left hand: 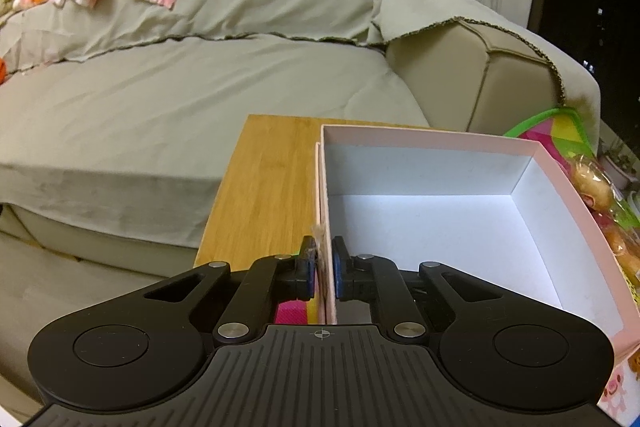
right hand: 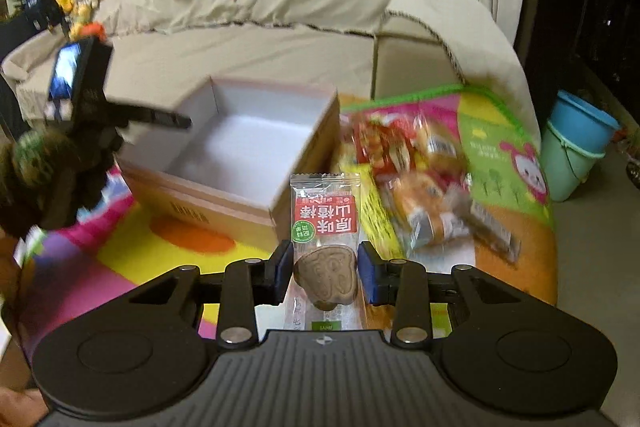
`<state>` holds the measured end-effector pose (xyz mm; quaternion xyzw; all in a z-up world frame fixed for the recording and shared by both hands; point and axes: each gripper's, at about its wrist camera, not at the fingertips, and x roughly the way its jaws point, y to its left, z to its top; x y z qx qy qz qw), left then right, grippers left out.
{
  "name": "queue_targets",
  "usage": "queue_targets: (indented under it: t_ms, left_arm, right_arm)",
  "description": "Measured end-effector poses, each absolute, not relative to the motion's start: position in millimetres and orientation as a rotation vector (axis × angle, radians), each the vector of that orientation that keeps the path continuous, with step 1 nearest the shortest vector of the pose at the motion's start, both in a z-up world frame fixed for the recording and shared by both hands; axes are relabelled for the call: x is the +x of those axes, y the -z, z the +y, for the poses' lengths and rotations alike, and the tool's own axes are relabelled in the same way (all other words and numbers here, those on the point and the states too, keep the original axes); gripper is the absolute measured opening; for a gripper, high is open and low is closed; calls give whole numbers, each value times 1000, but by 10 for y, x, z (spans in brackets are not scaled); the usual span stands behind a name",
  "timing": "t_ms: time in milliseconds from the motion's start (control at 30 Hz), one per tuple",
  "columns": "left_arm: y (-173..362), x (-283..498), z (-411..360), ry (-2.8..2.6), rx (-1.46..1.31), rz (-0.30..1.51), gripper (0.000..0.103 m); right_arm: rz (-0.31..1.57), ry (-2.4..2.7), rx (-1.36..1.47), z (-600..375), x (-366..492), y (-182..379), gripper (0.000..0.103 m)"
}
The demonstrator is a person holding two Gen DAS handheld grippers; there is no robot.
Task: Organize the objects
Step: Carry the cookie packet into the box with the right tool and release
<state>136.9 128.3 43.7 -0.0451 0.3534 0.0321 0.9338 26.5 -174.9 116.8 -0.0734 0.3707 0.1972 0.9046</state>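
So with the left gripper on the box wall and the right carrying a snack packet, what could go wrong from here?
1. The left gripper pinches only the thin wall of the empty box; a pull could tip or slide it.
2. The snack packet sits between the right gripper fingers, but contact looks light, so it may slip before reaching the box.
3. The right-wrist view is motion-blurred; a fast move might miss the opening.
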Motion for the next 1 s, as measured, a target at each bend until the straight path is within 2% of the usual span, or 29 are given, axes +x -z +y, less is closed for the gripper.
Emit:
queue_targets:
  t_ms: [333,467,600,733,900,1000]
  left_arm:
    - [-417,1331,1288,-56,-119,712,11]
    - [-416,1315,1290,-51,-118,713,11]
    - [-421,1309,1284,-49,-115,717,11]
    - [-425,1316,1259,-59,-115,717,11]
    - [-426,1304,1241,-61,-118,721,11]
    - [-428,1302,1238,-64,-114,722,11]
  right_arm:
    - [704,-527,37,-1175,900,-1624,35]
    - [697,-544,122,-743,1399,-1509,39]
    - [768,-551,153,-531,1736,-1230,40]
    - [761,-529,151,-754,1663,-1172,40]
    - [687,-386,-5,-1298,1329,-1145,48]
    - [704,-298,-65,-1664,1166,-1009,48]
